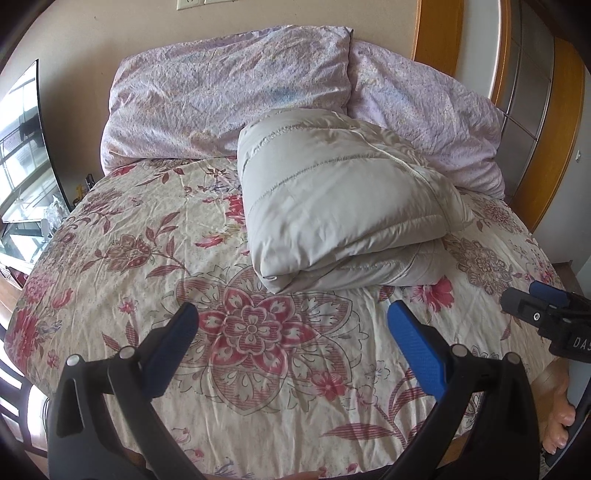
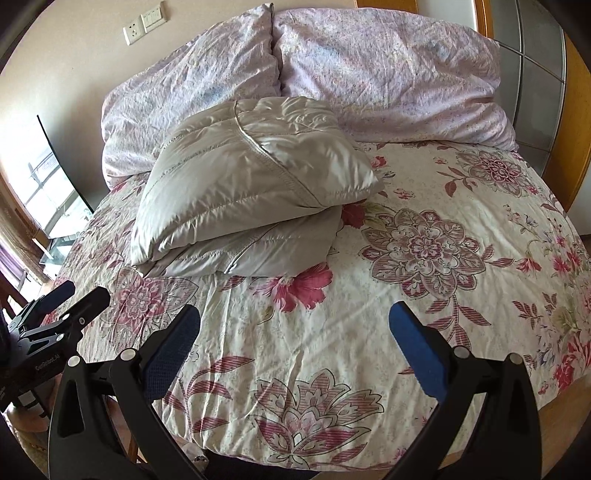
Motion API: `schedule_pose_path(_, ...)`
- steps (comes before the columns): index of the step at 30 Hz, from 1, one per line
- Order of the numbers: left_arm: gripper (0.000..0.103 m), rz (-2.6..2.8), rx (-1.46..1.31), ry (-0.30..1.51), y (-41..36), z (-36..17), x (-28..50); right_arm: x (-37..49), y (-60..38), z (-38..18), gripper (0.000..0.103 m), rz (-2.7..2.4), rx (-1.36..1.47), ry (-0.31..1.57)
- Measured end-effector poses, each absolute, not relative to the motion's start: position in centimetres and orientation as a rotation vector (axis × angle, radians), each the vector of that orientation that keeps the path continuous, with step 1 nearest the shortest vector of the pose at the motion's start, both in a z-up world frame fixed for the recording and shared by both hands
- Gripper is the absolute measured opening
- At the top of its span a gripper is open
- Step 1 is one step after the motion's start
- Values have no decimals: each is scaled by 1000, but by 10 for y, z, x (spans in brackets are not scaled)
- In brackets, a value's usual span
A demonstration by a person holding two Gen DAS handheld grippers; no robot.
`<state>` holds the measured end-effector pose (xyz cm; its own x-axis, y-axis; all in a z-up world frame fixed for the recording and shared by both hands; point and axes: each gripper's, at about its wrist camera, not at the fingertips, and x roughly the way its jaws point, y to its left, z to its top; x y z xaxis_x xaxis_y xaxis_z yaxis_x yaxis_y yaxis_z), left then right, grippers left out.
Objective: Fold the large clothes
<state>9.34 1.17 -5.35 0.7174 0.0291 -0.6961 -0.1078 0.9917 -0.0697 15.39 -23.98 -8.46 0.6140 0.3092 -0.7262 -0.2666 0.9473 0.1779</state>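
The folded jacket [image 1: 343, 199] lies on the bed [image 1: 110, 295] near the pillows [image 1: 229, 92], puffy, light and slippery, so I would pinch its thick folded edge; both grippers [image 1: 291, 332] [image 2: 293, 332] have wide, empty jaws

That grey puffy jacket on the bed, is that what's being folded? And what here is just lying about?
Part of the job:
- grey puffy jacket, already folded into a bundle
- left hand-held gripper, open
- right hand-held gripper, open

Just lying about:
- two lilac pillows
- floral bedspread
- wall sockets
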Motion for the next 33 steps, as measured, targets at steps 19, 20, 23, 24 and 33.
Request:
schedule_pose_path(19, 101, 24, -129, 783, 5, -40, 81, 133, -235, -72, 102, 377, 24, 886)
schedule_pose_path(20, 101, 19, -132, 787, 5, -39, 81, 133, -235, -72, 102, 377, 24, 888)
schedule_pose_path(23, 101, 5, -142, 796, 3, -38, 80, 133, -236, -72, 102, 376, 26, 897)
schedule_pose_path(24, 101, 2, -143, 798, 3, -38, 80, 133, -236, -72, 102, 377, 26, 901)
schedule_pose_path(33, 101, -27, -153, 816, -2, -37, 77, 130, -238, -72, 102, 378, 34, 916)
